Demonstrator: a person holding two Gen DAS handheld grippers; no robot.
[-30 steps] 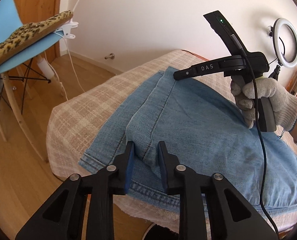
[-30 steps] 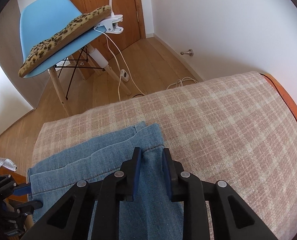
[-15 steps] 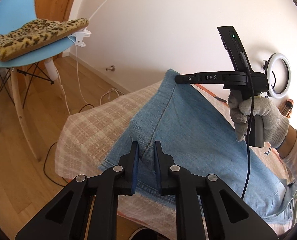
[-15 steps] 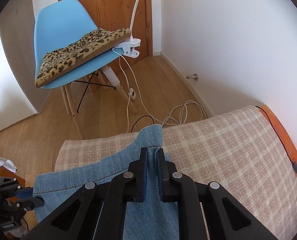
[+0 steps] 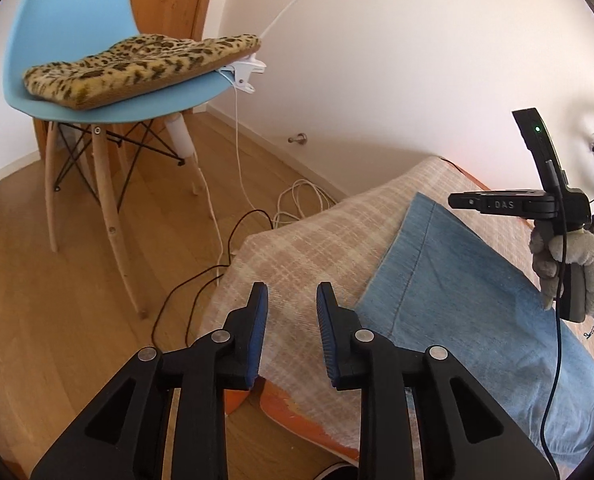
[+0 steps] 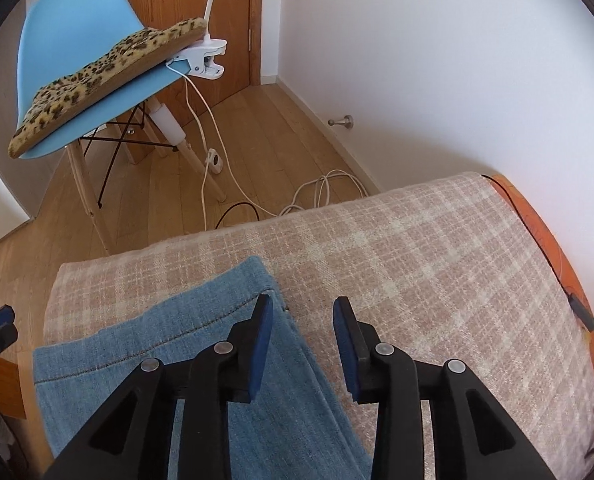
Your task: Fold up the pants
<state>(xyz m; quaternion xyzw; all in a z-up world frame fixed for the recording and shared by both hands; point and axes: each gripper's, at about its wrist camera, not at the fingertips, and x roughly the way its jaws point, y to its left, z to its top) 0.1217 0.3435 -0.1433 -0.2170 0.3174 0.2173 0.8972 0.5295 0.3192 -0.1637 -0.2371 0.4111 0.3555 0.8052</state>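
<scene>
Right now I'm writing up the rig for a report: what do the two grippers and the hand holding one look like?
Both the left gripper and the right gripper are black plastic with blue ribbed pads and silver pivot pins. The right one's body reads "DAS", shows a green light and trails a black cable. Its hand wears a grey knit glove.

Blue plastic shell chair (image 5: 69, 28) on pale wooden legs, standing on wood plank floor (image 5: 57, 320). Leopard-print plush cushion (image 5: 137, 68) lying on its seat. White clip-on gooseneck lamp (image 5: 245, 74) clamped to seat edge. White cables (image 6: 321, 192) coiled by wall. Pink-beige plaid blanket (image 6: 437, 264) over orange surface.
</scene>
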